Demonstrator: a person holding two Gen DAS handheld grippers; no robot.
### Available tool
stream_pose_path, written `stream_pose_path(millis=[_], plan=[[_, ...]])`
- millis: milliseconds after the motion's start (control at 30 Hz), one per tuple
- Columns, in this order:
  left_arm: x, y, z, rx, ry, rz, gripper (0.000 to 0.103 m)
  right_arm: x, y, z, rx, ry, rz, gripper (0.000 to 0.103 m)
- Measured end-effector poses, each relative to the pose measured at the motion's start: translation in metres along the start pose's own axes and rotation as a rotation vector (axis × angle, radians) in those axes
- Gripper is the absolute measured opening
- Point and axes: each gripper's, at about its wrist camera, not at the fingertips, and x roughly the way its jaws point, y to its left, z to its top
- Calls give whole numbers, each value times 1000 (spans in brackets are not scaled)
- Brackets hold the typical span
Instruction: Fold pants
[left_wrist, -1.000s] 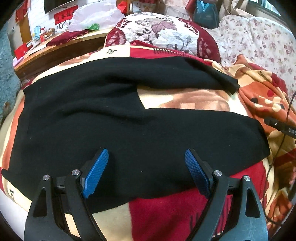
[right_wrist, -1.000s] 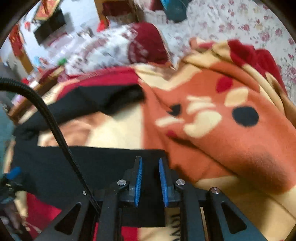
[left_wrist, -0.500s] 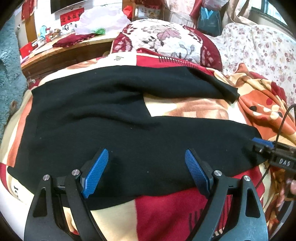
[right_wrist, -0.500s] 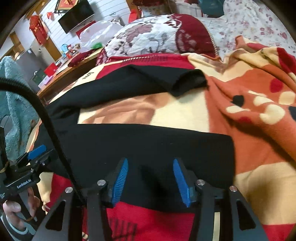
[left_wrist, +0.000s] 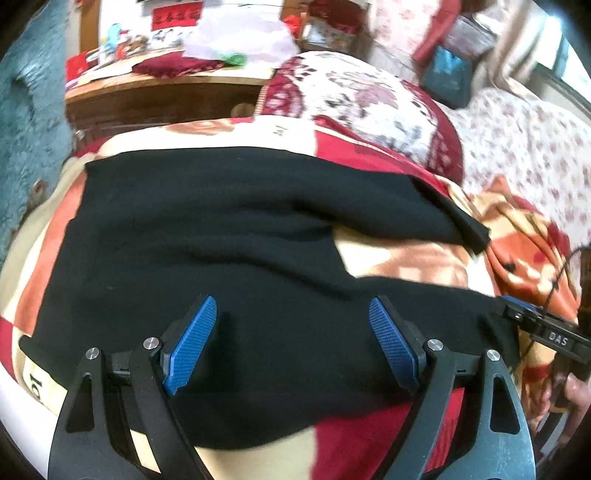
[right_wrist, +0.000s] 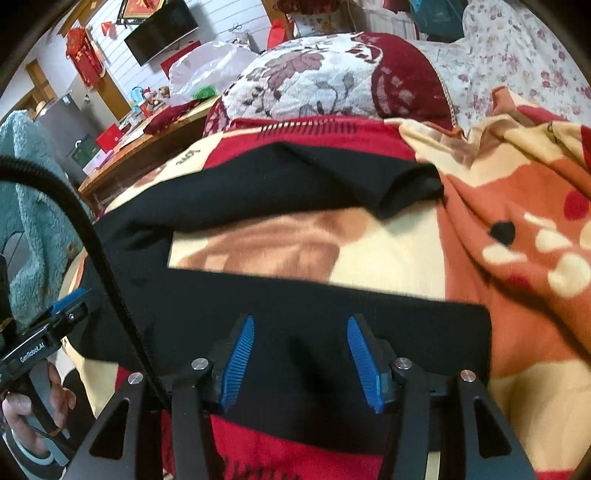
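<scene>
A bed spread with a red, cream and orange patterned blanket (right_wrist: 517, 229) fills the foreground, with a maroon-and-white floral cushion (right_wrist: 325, 77) at its far end and a floral-print quilt (right_wrist: 517, 48) to the right. Behind it stands a cluttered wooden desk (left_wrist: 166, 99) with a white plastic bag (right_wrist: 207, 70). A dark television (right_wrist: 162, 26) hangs on the white panelled wall (right_wrist: 110, 48), beside red hanging decorations (right_wrist: 83, 59).

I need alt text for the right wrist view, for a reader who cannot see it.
The open right gripper hovers over the near leg of black pants spread on a patterned blanket. The other leg lies farther back, below a floral pillow. The left gripper shows at the left edge.
</scene>
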Motion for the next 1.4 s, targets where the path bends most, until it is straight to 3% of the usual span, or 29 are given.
stream_pose_path(millis=[167,333,467,600,867,1000,1267,1400], plan=[[-1,29,21,-37,-26,43,85,6,7,20,-38,-13,-1,53],[5,59,49,-81,-12,43,85,17,12,47,-90,-16,8,55],[4,91,73,-134,-25,42,85,22,13,71,-113,-16,-9,65],[5,134,95,-192,-31,38,85,21,12,85,-111,-31,13,65],[35,189,116,-53,58,51,85,23,-6,87,-53,-27,29,65],[46,202,120,-11,61,28,85,26,-13,89,-27,-16,29,65],[74,204,127,54,89,-22,85,25,-30,93,5,-35,8,65],[81,194,128,96,94,-7,85,19,-46,99,14,-52,-25,65]])
